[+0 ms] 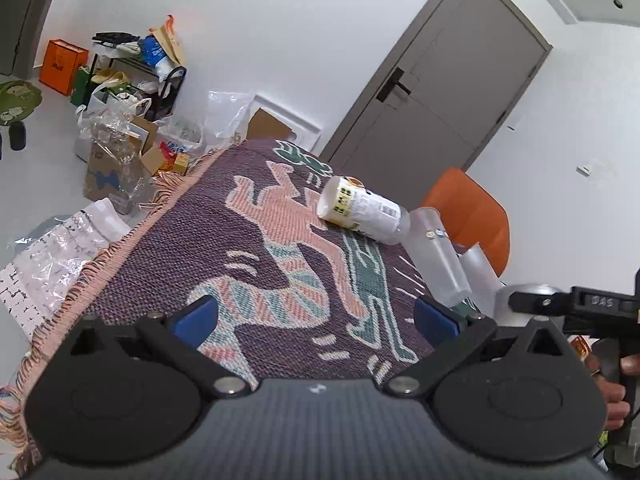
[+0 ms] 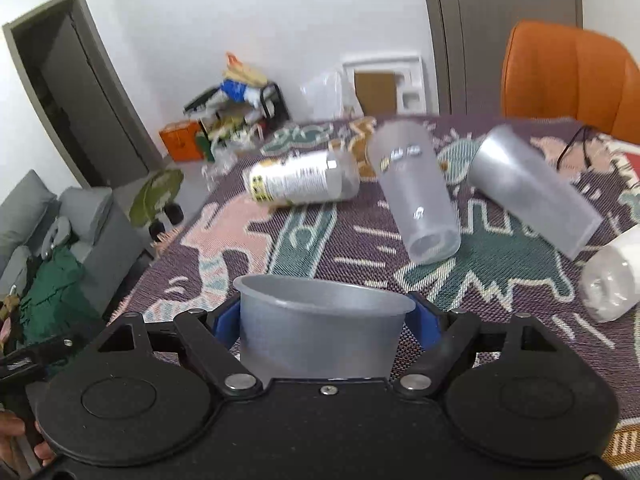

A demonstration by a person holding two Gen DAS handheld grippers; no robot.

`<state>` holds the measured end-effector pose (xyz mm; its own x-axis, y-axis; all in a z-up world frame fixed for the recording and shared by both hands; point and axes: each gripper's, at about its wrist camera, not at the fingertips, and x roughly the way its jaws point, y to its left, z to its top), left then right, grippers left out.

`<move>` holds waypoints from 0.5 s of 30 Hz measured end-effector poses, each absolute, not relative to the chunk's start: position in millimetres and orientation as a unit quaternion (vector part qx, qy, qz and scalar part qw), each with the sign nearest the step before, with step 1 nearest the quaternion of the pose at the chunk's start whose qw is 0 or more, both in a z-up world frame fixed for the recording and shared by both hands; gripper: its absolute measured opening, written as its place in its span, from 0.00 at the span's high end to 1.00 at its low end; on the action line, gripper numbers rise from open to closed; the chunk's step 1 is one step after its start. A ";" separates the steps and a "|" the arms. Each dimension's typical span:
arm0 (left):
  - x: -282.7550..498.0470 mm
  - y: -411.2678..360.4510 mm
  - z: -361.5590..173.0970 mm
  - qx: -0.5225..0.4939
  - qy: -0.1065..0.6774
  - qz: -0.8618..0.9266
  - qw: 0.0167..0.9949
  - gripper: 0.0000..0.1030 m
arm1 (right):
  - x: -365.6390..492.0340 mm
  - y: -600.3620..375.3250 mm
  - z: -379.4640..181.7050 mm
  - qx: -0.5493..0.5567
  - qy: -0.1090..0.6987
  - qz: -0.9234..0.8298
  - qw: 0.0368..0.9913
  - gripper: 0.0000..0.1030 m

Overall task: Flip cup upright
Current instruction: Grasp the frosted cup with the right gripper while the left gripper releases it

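My right gripper [image 2: 323, 320] is shut on a frosted translucent cup [image 2: 320, 332], its rim facing up, held just above the patterned cloth. Two more frosted cups lie on their sides ahead: one in the middle [image 2: 416, 196] and one to the right [image 2: 532, 192]. A labelled clear cup [image 2: 304, 178] lies on its side at the back; it also shows in the left wrist view [image 1: 362, 210], with a frosted cup [image 1: 438, 256] beside it. My left gripper [image 1: 316, 316] is open and empty above the cloth.
The woven tablecloth [image 2: 304, 240] covers the table; its fringed left edge [image 1: 120, 240] drops to a cluttered floor. An orange chair [image 2: 568, 76] stands behind the table. A clear ribbed bottle [image 2: 612, 276] lies at the right. A black cable [image 2: 576, 148] lies near the chair.
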<state>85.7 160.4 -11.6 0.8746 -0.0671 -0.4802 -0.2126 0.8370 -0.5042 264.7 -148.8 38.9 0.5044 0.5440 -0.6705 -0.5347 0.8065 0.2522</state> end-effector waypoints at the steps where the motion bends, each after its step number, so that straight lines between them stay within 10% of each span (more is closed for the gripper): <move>1: 84.3 158.4 -10.7 -0.281 0.247 0.038 0.927 0.00 | 259.7 -152.8 42.6 0.008 0.380 0.312 0.871 0.23; 15: 66.3 137.9 2.4 -0.261 0.235 0.026 0.936 0.00 | 201.1 -168.4 73.8 -0.025 0.239 0.296 0.925 0.24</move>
<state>66.3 137.9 2.4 0.8885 -0.0737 -0.4530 -0.1716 0.8621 -0.4768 201.1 -168.4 73.8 0.7107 0.5352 -0.4566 -0.5591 0.8236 0.0952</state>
